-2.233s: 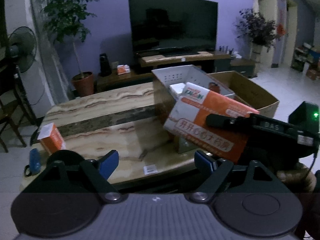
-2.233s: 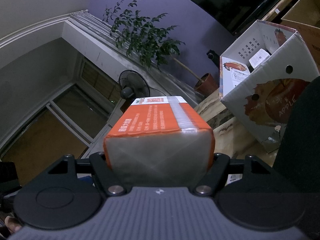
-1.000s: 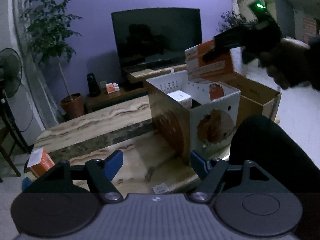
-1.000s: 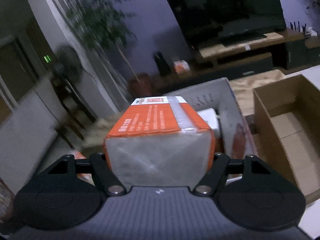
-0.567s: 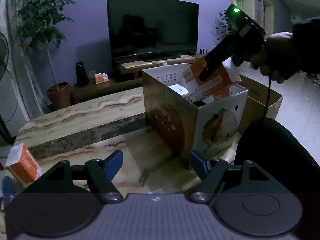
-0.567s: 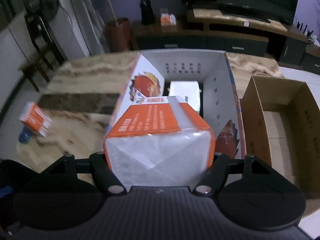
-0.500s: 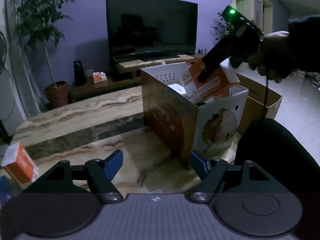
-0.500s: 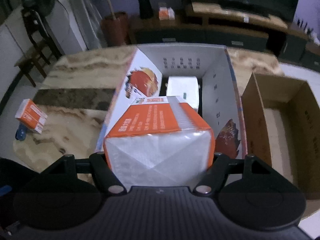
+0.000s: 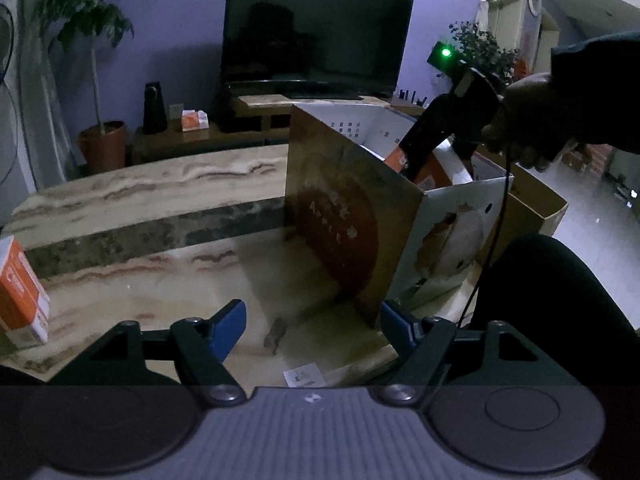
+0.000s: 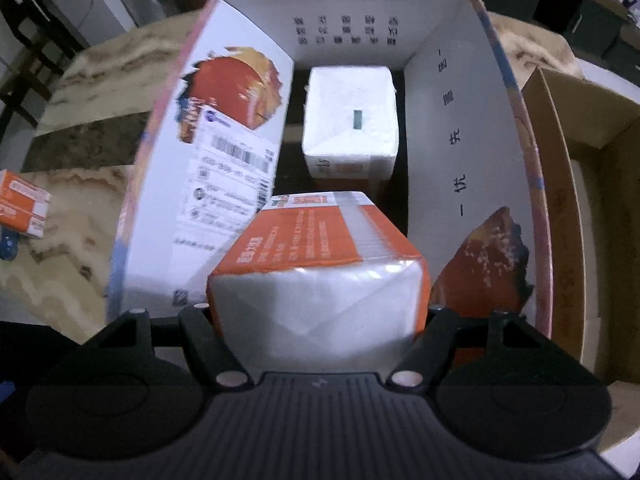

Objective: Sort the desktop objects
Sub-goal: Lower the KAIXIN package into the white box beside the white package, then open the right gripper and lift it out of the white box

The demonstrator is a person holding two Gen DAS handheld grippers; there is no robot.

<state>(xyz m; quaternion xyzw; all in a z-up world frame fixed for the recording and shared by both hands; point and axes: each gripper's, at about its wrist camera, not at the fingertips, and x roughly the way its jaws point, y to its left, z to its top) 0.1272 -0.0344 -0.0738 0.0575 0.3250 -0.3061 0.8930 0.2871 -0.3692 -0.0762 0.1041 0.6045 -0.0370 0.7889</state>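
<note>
Right gripper (image 10: pixel 318 320) pitched steeply down into the open white printed apple carton (image 10: pixel 452 152), jaws clamped on an orange-and-white plastic-wrapped tissue pack (image 10: pixel 320 264). The pack fills the frame's lower centre, probably not yet on the carton floor. A white wrapped pack (image 10: pixel 352 116) lies at the carton's far end. Left gripper (image 9: pixel 312 322) hangs over the marble table (image 9: pixel 160 272), blue-padded jaws apart, empty. A small orange box (image 9: pixel 20 292) stands at the left edge.

The right gripper (image 10: pixel 318 316) clamps an orange-and-white wrapped rectangular pack (image 10: pixel 316 280), pointing steeply down into a white apple-printed cardboard carton (image 10: pixel 224 152). 1 white wrapped pack (image 10: pixel 352 120) lies on the carton's floor. A small orange box (image 10: pixel 22 210) lies on the marble-patterned tabletop (image 10: pixel 72 256) at left.
</note>
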